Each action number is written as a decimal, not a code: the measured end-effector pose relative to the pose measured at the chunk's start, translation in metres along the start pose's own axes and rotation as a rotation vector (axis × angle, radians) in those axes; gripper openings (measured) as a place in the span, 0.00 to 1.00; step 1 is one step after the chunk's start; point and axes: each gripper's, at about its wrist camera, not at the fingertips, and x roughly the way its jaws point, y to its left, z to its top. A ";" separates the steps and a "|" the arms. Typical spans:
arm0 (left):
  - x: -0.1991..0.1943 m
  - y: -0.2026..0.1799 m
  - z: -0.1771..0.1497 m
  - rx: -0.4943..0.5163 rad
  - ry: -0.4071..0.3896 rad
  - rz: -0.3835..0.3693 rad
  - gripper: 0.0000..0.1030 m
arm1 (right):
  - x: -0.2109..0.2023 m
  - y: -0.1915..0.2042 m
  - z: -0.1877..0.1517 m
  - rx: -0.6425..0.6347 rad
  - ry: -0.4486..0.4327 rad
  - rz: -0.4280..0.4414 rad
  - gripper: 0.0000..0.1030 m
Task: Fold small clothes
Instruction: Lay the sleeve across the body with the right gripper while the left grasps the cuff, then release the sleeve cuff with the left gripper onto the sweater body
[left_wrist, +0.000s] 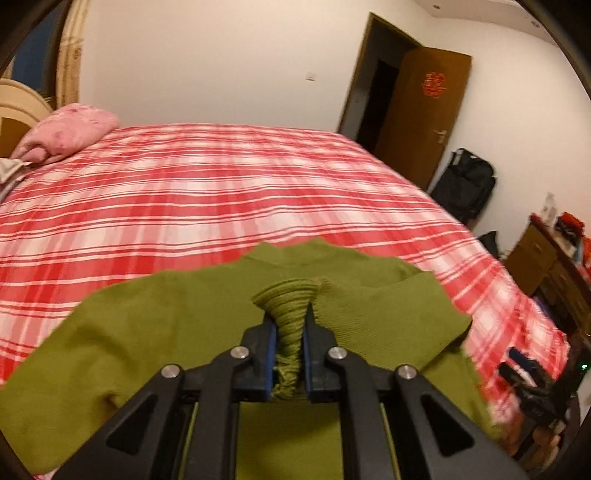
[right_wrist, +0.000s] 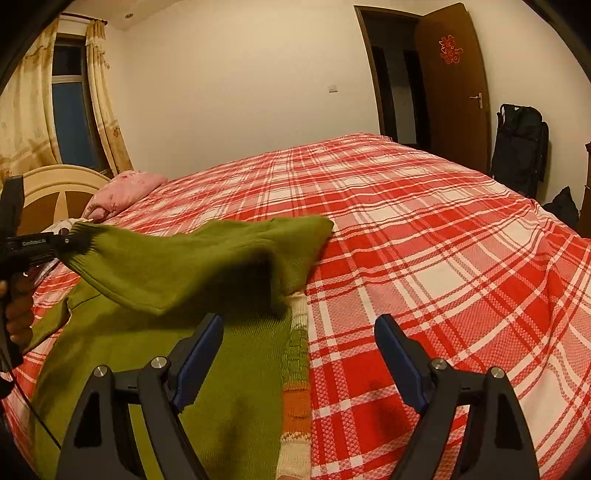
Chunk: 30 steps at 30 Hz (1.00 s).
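Observation:
A green knit sweater (right_wrist: 236, 373) lies on the bed's near left part, with a cream, orange and green patterned band (right_wrist: 297, 391) along its right edge. My left gripper (left_wrist: 290, 325) is shut on the sleeve's ribbed cuff (left_wrist: 288, 295), which bunches between the blue pads. In the right wrist view that sleeve (right_wrist: 192, 266) hangs lifted across the body of the sweater, pulled left by the left gripper (right_wrist: 70, 243) with a hand (right_wrist: 18, 310) behind it. My right gripper (right_wrist: 300, 325) stands open just above the patterned edge, nothing between its fingers (right_wrist: 201, 350).
The bed carries a red and white plaid cover (right_wrist: 424, 258). A pink pillow (right_wrist: 125, 192) and a cream headboard (right_wrist: 48, 192) are at the far left. An open brown door (right_wrist: 454, 85), a black bag (right_wrist: 521, 147) and a wooden cabinet (left_wrist: 546, 266) stand beyond the bed's right side.

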 end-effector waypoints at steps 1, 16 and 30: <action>0.003 0.007 -0.002 -0.007 0.006 0.006 0.11 | 0.001 0.000 0.000 -0.002 0.004 -0.001 0.82; 0.058 0.052 -0.040 -0.075 0.128 0.064 0.15 | 0.044 0.030 0.019 -0.115 0.167 -0.144 0.82; 0.037 0.045 -0.068 0.075 0.166 0.175 0.49 | 0.052 -0.012 0.020 0.007 0.266 -0.318 0.82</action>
